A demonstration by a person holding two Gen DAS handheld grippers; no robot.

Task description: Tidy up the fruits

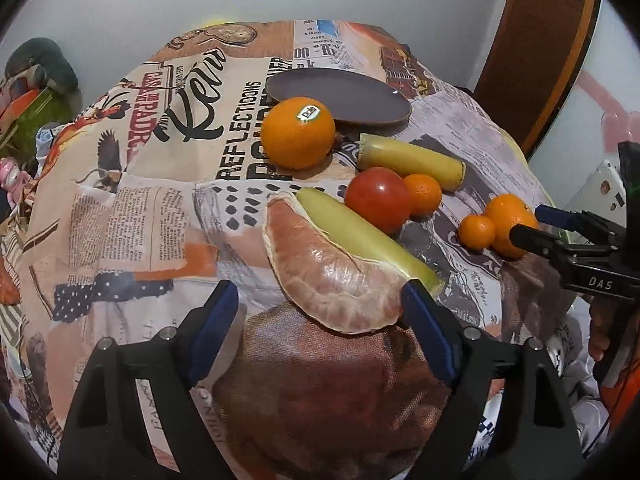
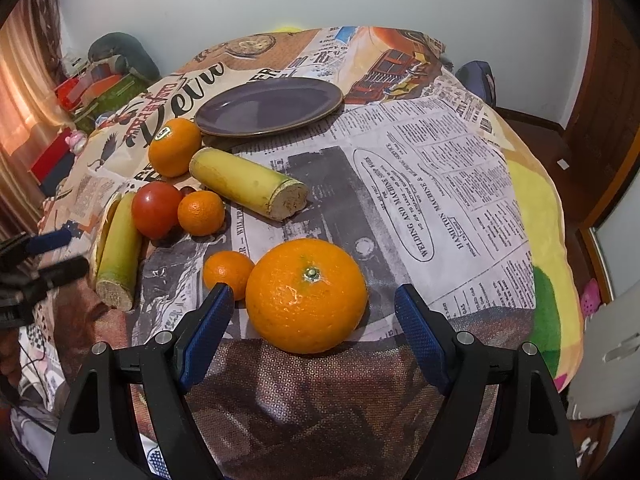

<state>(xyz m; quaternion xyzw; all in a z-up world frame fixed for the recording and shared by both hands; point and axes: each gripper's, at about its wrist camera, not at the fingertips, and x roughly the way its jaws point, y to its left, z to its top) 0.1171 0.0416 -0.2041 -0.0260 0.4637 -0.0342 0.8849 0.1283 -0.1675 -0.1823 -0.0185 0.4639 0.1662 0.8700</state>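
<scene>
Both hand-held grippers released. Left hand-held gripper (image 1: 316,304) straddles the pomelo wedge (image 1: 332,276); right hand-held gripper (image 2: 314,310) flanks the orange (image 2: 306,296) on the bench (image 2: 440,184). We'd centre the pads, clench gently, then carry to the plate (image 2: 268,106).

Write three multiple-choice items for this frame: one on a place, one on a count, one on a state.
1. Where does the stickered orange lie?
A. Beside the plate
B. On the plate
C. In the right gripper

2. How many small mandarins are on the cloth?
A. One
B. Two
C. Four

3. How do the left gripper fingers stand?
A. Clamped on the tomato
B. Apart, around the pomelo wedge
C. Shut on nothing

Answers:
1 A: the orange sits on the cloth by the plate's rim.
2 B: one by the tomato, one by the big orange.
3 B: both fingers flank the wedge, spread.
</scene>
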